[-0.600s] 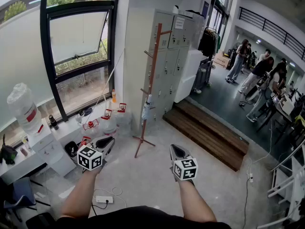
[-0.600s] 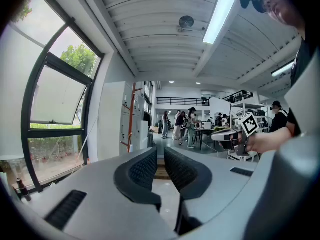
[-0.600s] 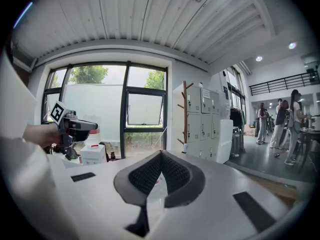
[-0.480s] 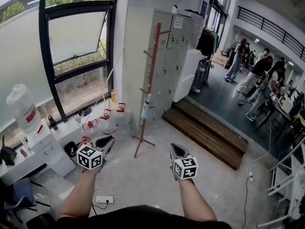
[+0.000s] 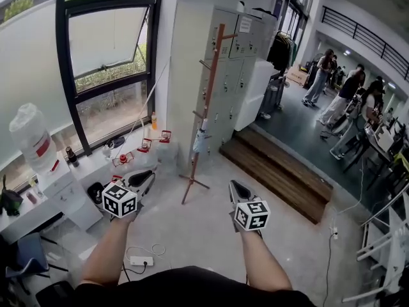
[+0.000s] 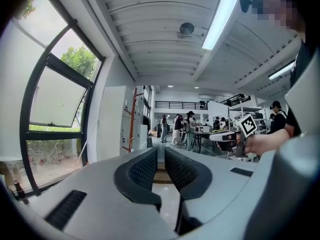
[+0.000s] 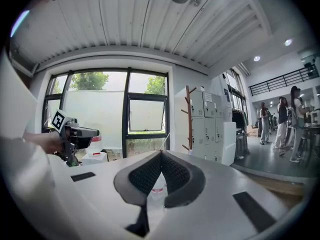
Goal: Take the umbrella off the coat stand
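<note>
Concrete floor, lockers behind. Umbrella (image 5: pixel 201 139) hangs on coat stand (image 5: pixel 209 88) at 12 o'clock, well apart from both tools. Left tool (image 5: pixel 142 176) narrowly apart, right tool (image 5: pixel 238 189) together, both empty. Advice: step closer, open wide, lift off the peg.

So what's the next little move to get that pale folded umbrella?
Probably step forward: the pale folded umbrella hangs low on the red-brown wooden coat stand, well beyond the left gripper and right gripper, which hold nothing.
</note>
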A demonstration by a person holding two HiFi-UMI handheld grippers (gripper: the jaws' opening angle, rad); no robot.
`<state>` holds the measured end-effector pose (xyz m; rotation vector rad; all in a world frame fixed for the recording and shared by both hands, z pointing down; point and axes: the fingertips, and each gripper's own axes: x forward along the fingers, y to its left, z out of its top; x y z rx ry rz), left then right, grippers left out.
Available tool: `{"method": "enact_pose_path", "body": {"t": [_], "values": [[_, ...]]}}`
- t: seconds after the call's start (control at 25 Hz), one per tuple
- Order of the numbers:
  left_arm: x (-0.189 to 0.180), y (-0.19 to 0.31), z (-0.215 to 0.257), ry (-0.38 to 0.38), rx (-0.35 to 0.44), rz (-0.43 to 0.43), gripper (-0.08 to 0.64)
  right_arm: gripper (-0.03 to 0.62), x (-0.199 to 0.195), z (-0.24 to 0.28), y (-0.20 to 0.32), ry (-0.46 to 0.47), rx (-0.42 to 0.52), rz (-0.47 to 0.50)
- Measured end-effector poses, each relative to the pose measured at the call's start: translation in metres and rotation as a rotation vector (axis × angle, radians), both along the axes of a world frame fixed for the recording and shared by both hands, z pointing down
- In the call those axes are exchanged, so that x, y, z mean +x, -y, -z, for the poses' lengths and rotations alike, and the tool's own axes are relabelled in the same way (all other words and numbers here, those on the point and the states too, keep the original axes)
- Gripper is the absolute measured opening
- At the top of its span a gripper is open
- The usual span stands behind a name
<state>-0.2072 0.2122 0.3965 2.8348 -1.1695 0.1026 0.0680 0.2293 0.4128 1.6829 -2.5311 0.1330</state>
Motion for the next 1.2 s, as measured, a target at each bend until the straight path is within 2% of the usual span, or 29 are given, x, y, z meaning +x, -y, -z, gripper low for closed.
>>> {"method": "enact_pose_path", "body": {"t": [0.48, 0.84, 1.2], "values": [[0.006, 0.039, -0.013, 0.014, -0.022, -0.001, 0.054, 0.014, 0.010, -0.020, 0.043, 0.007, -0.037, -0.004], [0.029, 0.091, -0.021, 0.019, -0.027, 0.002, 0.054, 0.012, 0.027, -0.030, 0.098, 0.006, -0.044, 0.013], [0.037, 0.153, -0.030, 0.011, -0.055, 0.035, 0.054, 0.014, 0.038, -0.037, 0.168, 0.006, -0.073, 0.039]]}}
